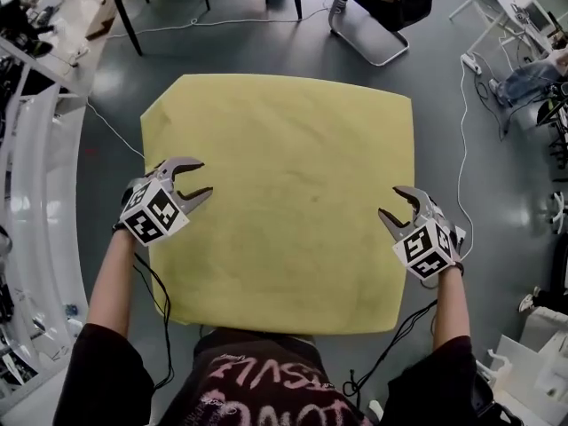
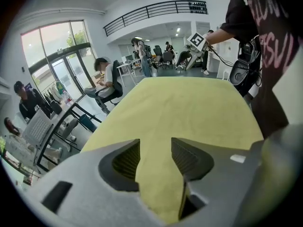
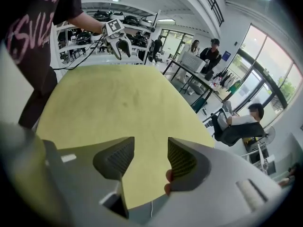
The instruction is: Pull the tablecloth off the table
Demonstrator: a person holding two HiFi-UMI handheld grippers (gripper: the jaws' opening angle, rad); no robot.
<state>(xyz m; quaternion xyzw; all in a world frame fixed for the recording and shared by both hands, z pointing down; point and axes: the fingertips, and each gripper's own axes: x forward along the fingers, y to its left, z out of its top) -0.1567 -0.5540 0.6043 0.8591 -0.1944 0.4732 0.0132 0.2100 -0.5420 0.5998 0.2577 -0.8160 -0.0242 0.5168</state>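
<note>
A yellow tablecloth (image 1: 284,193) lies flat over the whole table, its edges hanging a little on every side. My left gripper (image 1: 200,177) hovers over the cloth's left edge, open, with only cloth showing in the gap between its jaws (image 2: 155,143). Over the right edge my right gripper (image 1: 395,201) is open too, its jaws straddling the cloth's border with floor below (image 3: 150,143). Neither gripper pinches the cloth (image 2: 189,103). Each gripper view shows the opposite gripper across the cloth (image 3: 109,103).
Grey floor surrounds the table. A cantilever chair (image 1: 373,25) with a seated person stands beyond the far edge. White shelving (image 1: 35,238) runs along the left. A white cable (image 1: 461,131) trails on the floor at the right. Desks with seated people are farther off (image 2: 106,79).
</note>
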